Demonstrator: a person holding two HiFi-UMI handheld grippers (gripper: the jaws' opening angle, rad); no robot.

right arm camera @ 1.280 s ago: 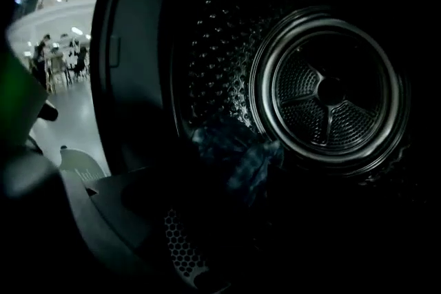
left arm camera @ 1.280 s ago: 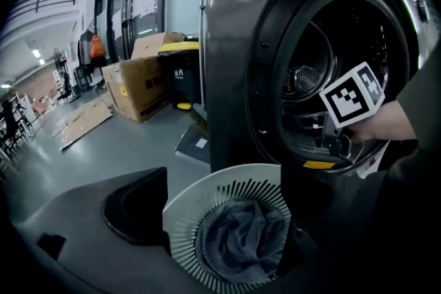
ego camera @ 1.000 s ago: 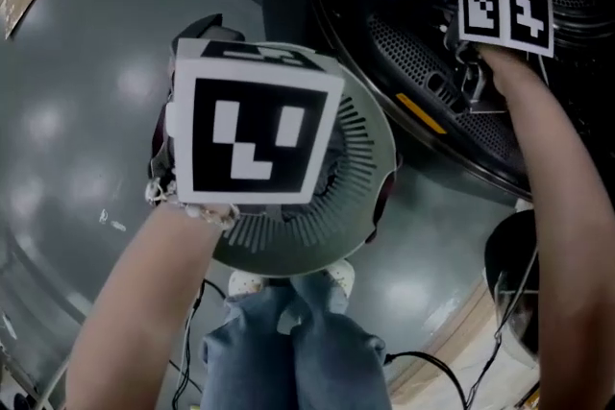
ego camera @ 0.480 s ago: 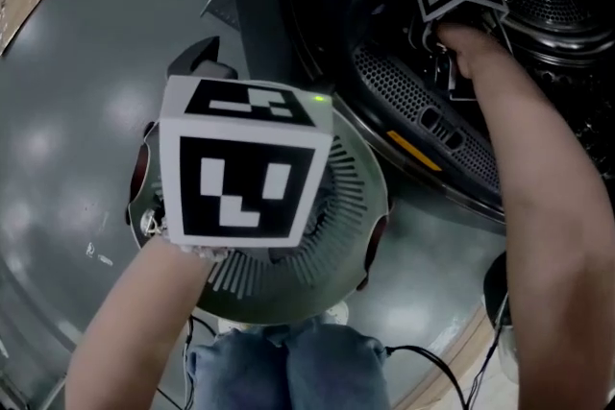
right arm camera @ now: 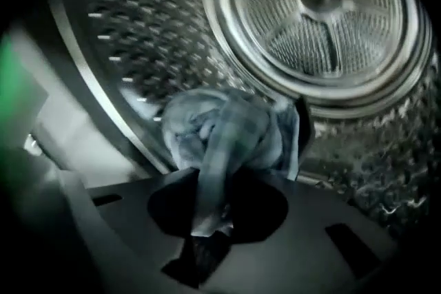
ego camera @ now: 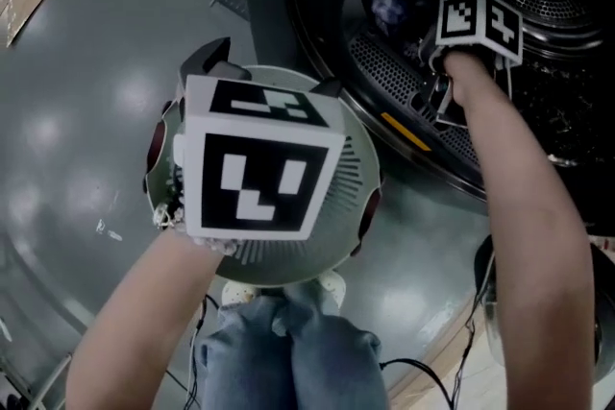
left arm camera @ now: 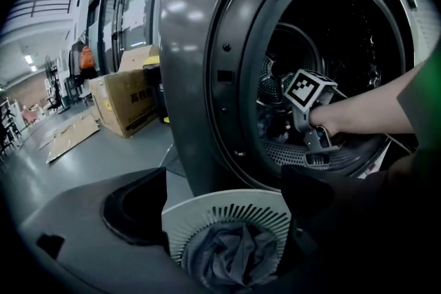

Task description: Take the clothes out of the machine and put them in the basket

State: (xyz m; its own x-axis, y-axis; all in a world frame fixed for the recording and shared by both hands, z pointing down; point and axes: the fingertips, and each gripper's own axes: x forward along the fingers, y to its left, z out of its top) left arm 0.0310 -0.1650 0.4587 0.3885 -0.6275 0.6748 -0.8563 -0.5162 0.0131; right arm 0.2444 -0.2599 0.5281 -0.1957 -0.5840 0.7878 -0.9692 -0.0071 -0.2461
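My right gripper (right arm camera: 205, 231) is inside the machine (left arm camera: 193, 45), and in its own view I see its jaws closed together on a strip of the blue cloth (right arm camera: 227, 127). The strip comes down from the bundle and goes into the narrow gap between the two jaws, where it is pinched. The rest of the blue cloth lies as a crumpled bundle on the lower wall of the drum (right arm camera: 138, 45), just beyond the jaws and in front of the round back plate. In the head view the right arm (ego camera: 524, 206) reaches over the door opening, and the cube (ego camera: 479, 19) of this gripper is at the lower part of the opening. My left gripper (left arm camera: 224, 179) is outside the machine, above the basket (left arm camera: 179, 220). Its jaws are wide apart and clamp nothing; the basket shows between them, and I cannot tell if they touch its sides. The basket is round and light, with slots around its rim, and it is just in front of the machine, close to the person's jeans (ego camera: 288, 350). A grey cloth (left arm camera: 231, 258) lies already in it. To the left of the machine, well apart, a cardboard box (left arm camera: 124, 100) stands on the grey floor (ego camera: 77, 110).
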